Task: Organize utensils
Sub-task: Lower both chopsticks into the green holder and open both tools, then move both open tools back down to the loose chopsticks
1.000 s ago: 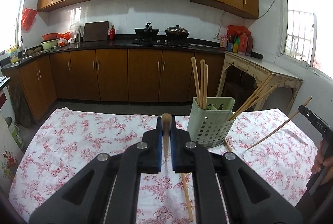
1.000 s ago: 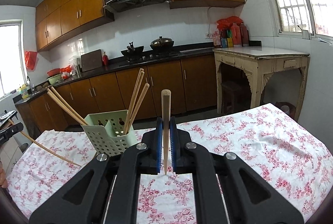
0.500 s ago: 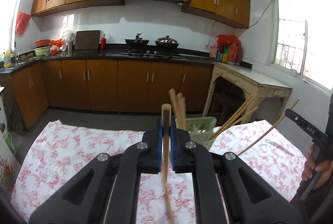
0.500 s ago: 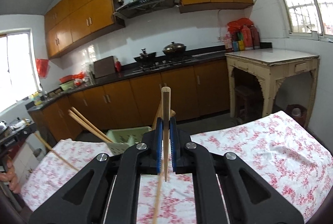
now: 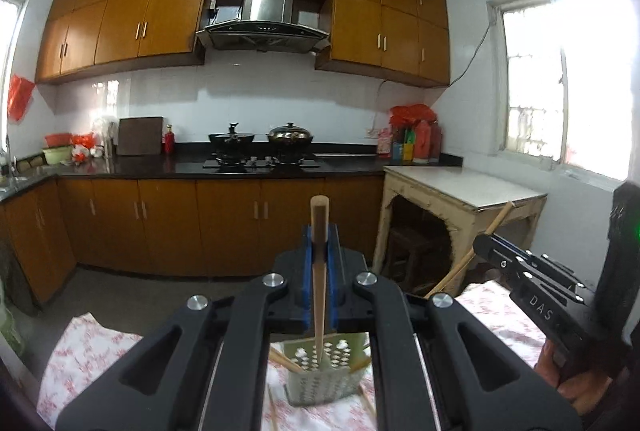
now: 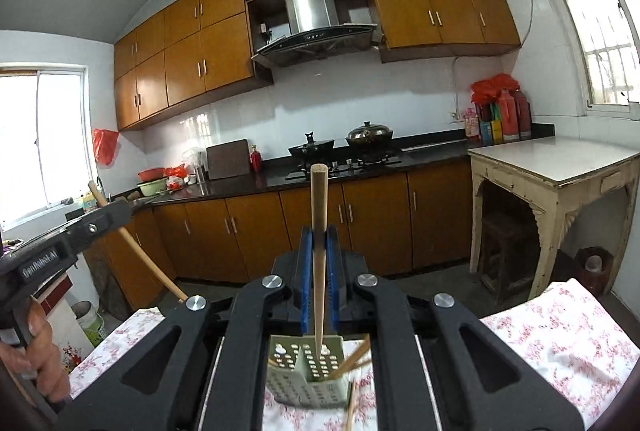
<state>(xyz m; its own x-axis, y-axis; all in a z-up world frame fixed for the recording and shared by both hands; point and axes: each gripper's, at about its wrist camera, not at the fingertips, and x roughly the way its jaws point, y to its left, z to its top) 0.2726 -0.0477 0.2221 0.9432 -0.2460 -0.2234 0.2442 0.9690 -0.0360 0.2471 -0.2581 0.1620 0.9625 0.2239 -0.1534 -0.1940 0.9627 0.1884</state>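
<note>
— What have you got in each hand?

— My left gripper (image 5: 319, 251) has its jaws clamped on a wooden chopstick (image 5: 319, 271), which stands nearly upright between the blue pads (image 5: 307, 271). Its thick end pokes up above the jaws, and its thin end points down into the utensil holder (image 5: 324, 375). My right gripper (image 6: 319, 251) is doing the same: jaws closed on a second chopstick (image 6: 319, 251), upright, tip down over the holder.

— Where is that holder?

— Right below both sets of jaws, standing on the tabletop (image 6: 560, 343), which is covered in a floral cloth. It is pale green with rows of holes in its walls. From the right wrist camera I can see a divider inside it, and the tip of my chopstick lies over the compartment on the right.

— Is anything in it?

— A few chopsticks (image 6: 354, 357) lean out of it at an angle. One more chopstick (image 6: 351, 407) lies on the cloth just beside its base.

— Can each camera see the other gripper?

— Yes. The left view shows my right gripper at the right edge with its stick slanting up; the right view shows my left one at the left edge.
</note>
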